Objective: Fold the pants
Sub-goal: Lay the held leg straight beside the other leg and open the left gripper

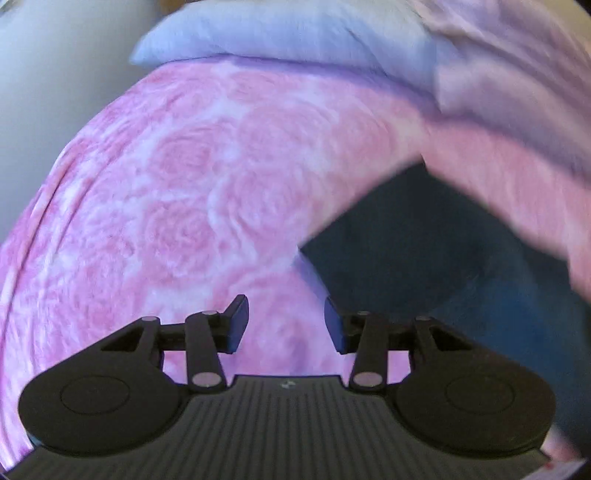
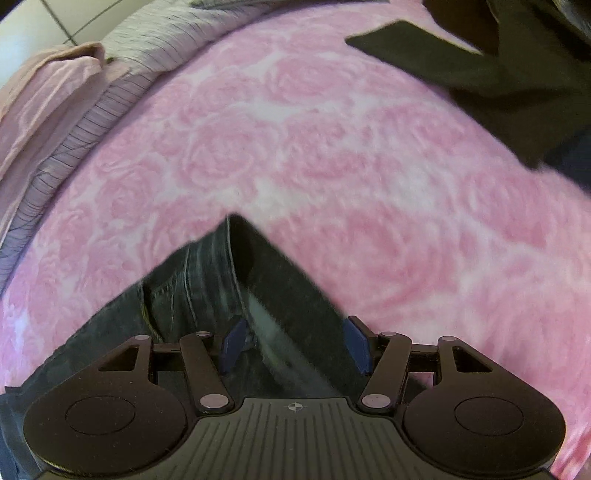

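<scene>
Nearest the left wrist camera, the left claw [image 1: 286,325] stands partly open, its dark blue pads apart with nothing between them; only the pink rose-print bed cover [image 1: 177,192] shows through the gap. Just right of the right-hand pad begins a dark blue spread of the pants [image 1: 424,258], lying flat on the cover, with a pointed edge reaching up and left. Beyond it a pink fold of bedding [image 1: 517,177] crosses the right side of the view, blurred. Farther back a pale blue pillow [image 1: 280,33] lies along the top edge of the bed, with a grey wall to its left.

From the right wrist camera, the right claw [image 2: 295,345] stands about half open with the pants [image 2: 236,280] between its blue pads: dark denim with a stitched seam and a folded band running up to a point on the cover. The left pad sits against the fabric and the right pad at the fold's edge, though whether they press it I cannot tell. Past the point the pink cover [image 2: 332,147] stretches away. At upper left lie a grey striped cloth [image 2: 122,74] and a pale pink cloth [image 2: 48,92]. At upper right, dark fabric, blurred, lies on the cover.
</scene>
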A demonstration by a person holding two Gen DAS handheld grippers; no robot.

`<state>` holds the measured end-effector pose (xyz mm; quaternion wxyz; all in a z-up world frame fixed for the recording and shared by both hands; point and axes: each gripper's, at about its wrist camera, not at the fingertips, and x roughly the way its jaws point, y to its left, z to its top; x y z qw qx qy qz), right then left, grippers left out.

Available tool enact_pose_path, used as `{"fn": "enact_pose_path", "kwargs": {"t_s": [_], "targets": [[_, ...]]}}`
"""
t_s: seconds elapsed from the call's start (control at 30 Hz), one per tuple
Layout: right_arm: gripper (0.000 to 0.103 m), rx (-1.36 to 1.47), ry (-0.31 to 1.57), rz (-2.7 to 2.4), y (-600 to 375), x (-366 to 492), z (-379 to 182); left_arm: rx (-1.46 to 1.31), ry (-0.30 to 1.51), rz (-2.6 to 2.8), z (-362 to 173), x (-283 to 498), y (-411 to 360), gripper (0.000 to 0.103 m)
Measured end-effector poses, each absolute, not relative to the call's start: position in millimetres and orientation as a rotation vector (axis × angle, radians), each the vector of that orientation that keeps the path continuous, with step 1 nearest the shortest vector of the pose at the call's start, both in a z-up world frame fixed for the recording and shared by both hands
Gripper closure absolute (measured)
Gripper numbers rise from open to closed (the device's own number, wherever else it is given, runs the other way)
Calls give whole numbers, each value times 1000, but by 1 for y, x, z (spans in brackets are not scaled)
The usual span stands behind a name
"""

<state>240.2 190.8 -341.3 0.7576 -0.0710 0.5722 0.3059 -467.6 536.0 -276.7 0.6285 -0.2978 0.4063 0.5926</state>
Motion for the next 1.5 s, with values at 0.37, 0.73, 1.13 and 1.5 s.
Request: {"fn": "enact_pose_path", "kwargs": {"t_s": [0.37, 0.73, 1.13, 1.5], "targets": [[47, -194, 1227, 696, 214, 169, -329, 6, 1322, 716, -347, -388, 529, 92], [47, -151, 1175, 631, 215, 143, -314, -664, 696, 1487, -234, -561, 708, 88], [47, -198, 1153, 607, 211, 130, -315, -1244, 361, 1386, -342, -586, 673, 95], [47, -200, 1124, 682, 207, 151, -321, -810, 737, 1484, -335, -583, 646, 90]]}}
